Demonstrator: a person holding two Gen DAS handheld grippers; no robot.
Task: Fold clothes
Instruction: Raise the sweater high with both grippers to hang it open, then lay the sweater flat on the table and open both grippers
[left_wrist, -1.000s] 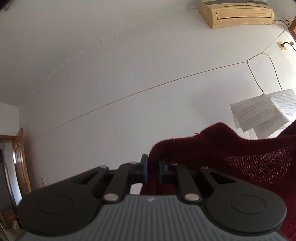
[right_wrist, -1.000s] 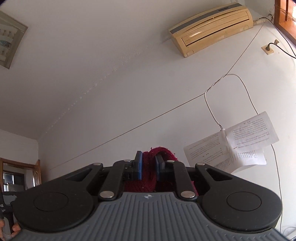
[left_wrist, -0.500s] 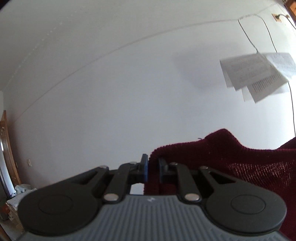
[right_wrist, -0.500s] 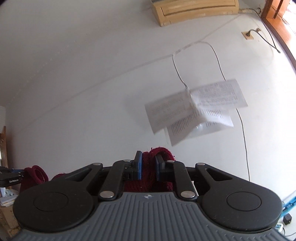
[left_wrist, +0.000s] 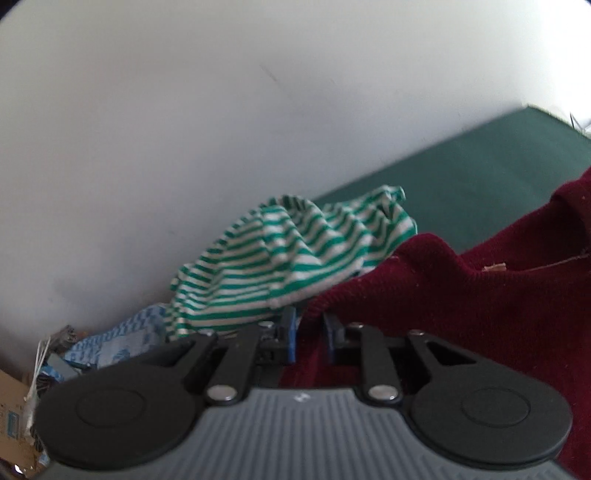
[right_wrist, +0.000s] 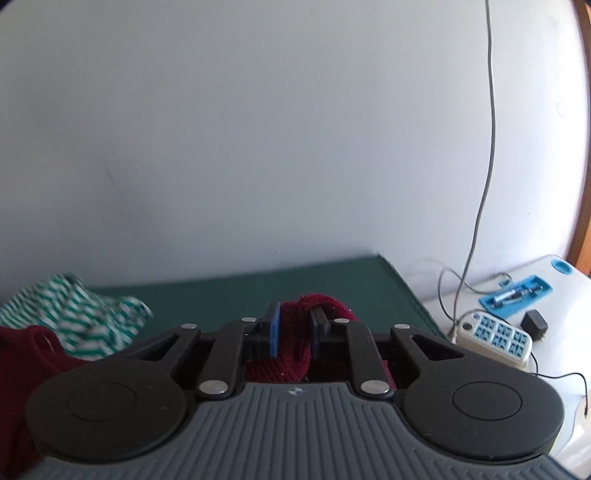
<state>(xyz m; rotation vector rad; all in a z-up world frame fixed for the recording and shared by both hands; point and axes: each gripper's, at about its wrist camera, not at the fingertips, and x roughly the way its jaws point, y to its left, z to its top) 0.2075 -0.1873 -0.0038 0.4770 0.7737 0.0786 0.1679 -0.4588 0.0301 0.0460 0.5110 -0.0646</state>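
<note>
A maroon knit sweater (left_wrist: 461, 314) lies over the dark green table cover (left_wrist: 498, 177). In the left wrist view my left gripper (left_wrist: 309, 332) points down at the sweater's edge. Its jaws are opening, and a thin fold of fabric runs between them with a gap at each pad. In the right wrist view my right gripper (right_wrist: 295, 326) has a thick bunch of the maroon sweater (right_wrist: 291, 354) between its blue pads. Its jaws are opening too, though the knit still fills the space. More of the sweater shows at the far left.
A crumpled green-and-white striped garment (left_wrist: 280, 258) lies near the white wall, also seen as the striped garment (right_wrist: 81, 317). A blue patterned cloth (left_wrist: 118, 343) lies to its left. Right of the table stand a power strip (right_wrist: 495, 338), a blue tray (right_wrist: 517, 293) and a hanging cable (right_wrist: 484, 184).
Both grippers swung down from facing the upper wall to the table, bringing the sweater with them. Both pairs of jaws now stand wider apart than before.
</note>
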